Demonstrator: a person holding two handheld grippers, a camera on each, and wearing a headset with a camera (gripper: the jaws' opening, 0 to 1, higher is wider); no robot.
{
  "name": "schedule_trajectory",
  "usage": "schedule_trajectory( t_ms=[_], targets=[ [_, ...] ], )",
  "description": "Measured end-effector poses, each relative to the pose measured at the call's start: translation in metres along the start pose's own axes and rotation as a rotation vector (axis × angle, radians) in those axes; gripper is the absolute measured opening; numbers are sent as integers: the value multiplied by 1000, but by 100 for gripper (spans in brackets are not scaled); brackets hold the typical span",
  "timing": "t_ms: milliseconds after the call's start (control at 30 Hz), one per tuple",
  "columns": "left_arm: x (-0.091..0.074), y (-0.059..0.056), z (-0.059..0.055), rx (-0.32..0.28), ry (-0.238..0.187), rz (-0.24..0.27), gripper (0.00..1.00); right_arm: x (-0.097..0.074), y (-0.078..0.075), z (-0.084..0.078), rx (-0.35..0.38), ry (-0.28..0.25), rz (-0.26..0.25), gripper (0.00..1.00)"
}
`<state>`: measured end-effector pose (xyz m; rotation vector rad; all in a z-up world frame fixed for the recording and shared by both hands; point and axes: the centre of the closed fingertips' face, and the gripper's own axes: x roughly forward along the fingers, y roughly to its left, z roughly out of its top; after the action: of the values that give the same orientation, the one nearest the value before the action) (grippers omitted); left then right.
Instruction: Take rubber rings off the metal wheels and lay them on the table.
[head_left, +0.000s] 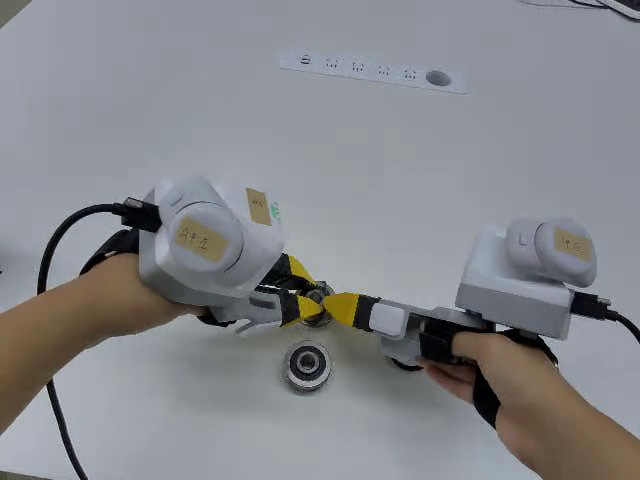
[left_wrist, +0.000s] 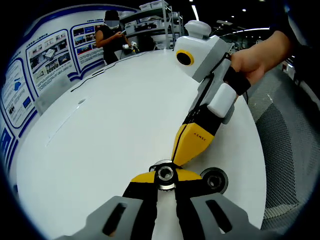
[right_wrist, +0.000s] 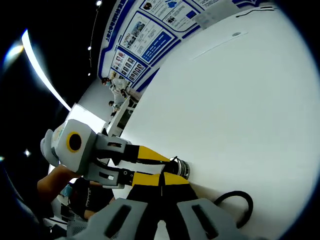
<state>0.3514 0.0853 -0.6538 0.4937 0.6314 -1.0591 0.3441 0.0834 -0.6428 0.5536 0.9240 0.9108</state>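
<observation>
My left gripper is shut on a small metal wheel, held just above the table; the same wheel sits between both grippers in the head view. My right gripper comes in from the right with its yellow jaws shut, tips against that wheel's rim. I cannot tell whether anything is pinched between them. A second wheel with a black rubber ring lies flat on the table just in front. A loose black rubber ring lies on the table beside my right gripper's jaws.
The white table stretches open beyond the grippers. A white power strip lies at the far side. A black cable trails from the left gripper toward the near left edge. People stand far off by shelves.
</observation>
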Motion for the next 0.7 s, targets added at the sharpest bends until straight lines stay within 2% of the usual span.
schedule_trajectory(
  t_ms=[133, 300, 367, 400, 433, 533, 700],
  targets=[
    [0, 0, 0, 3, 2, 0, 12, -1, 3, 0, -3, -2, 12, 1],
    [0, 0, 0, 15, 10, 1, 12, -4, 2, 1, 12, -13, 0, 1],
    [0, 0, 0, 18, 13, 1, 12, -5, 2, 1, 63, -28, 2, 1],
    [0, -1, 0, 20, 16, 2, 12, -6, 0, 1, 133, -47, -2, 1],
    [0, -1, 0, 22, 18, 3, 12, -7, -1, 1, 155, -56, -1, 1],
    [0, -2, 1, 22, 29, 3, 13, -7, -5, -2, 162, -55, -12, 1],
    [0, -2, 1, 58, 41, 0, 13, -4, -5, 0, 170, -50, -22, 1]
  ],
)
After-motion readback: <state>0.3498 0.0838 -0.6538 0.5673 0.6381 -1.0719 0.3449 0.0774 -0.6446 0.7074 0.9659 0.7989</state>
